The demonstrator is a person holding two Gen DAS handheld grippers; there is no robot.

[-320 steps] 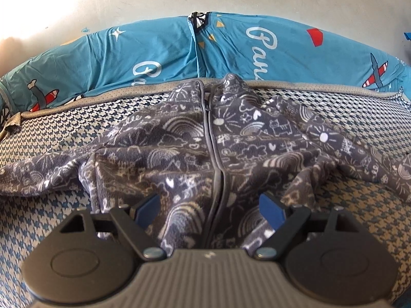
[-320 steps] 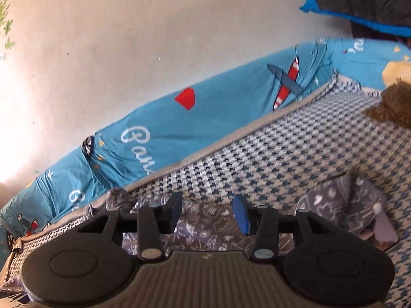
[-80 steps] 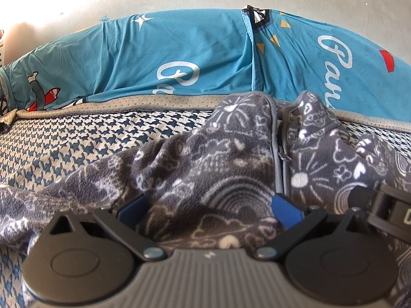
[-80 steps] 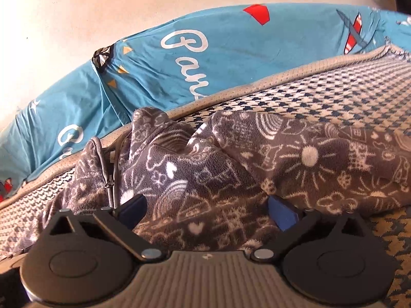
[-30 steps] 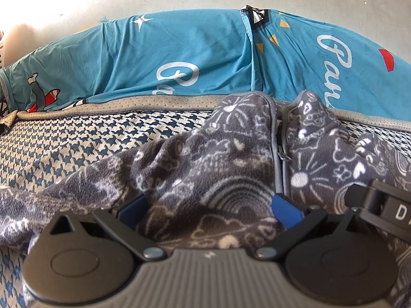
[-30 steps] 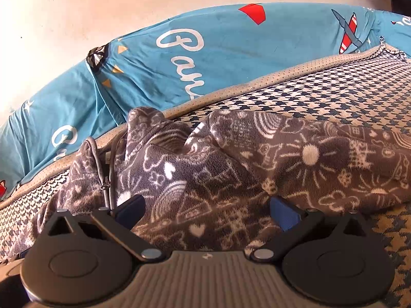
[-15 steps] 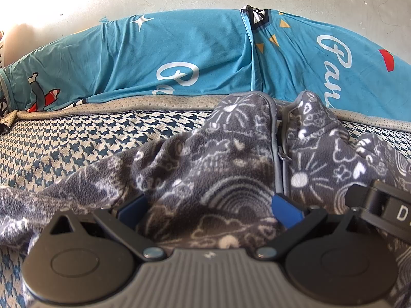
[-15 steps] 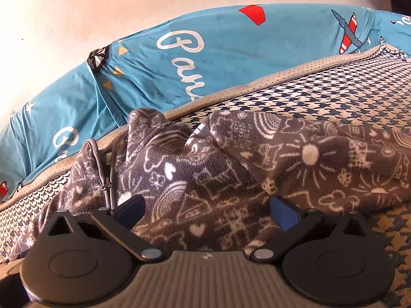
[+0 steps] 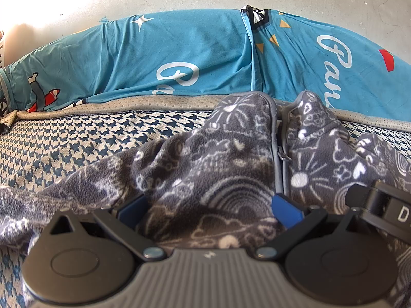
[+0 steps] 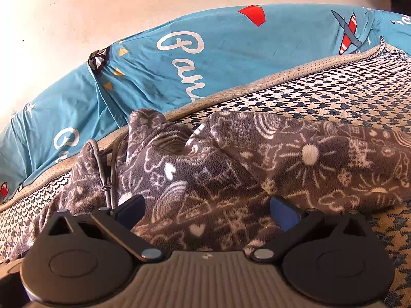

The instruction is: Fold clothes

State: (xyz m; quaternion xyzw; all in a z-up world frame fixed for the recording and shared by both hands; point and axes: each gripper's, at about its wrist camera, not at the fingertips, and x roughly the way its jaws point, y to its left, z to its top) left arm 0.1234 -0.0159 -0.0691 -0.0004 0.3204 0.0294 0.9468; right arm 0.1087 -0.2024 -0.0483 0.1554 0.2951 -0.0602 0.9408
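Your left gripper (image 9: 209,209) and right gripper (image 10: 208,211) both sit low and level, jaws spread wide over the grey fleece jacket (image 9: 221,169), which lies crumpled on the houndstooth mattress (image 9: 77,138) near its far edge by the blue bolster (image 9: 179,51).
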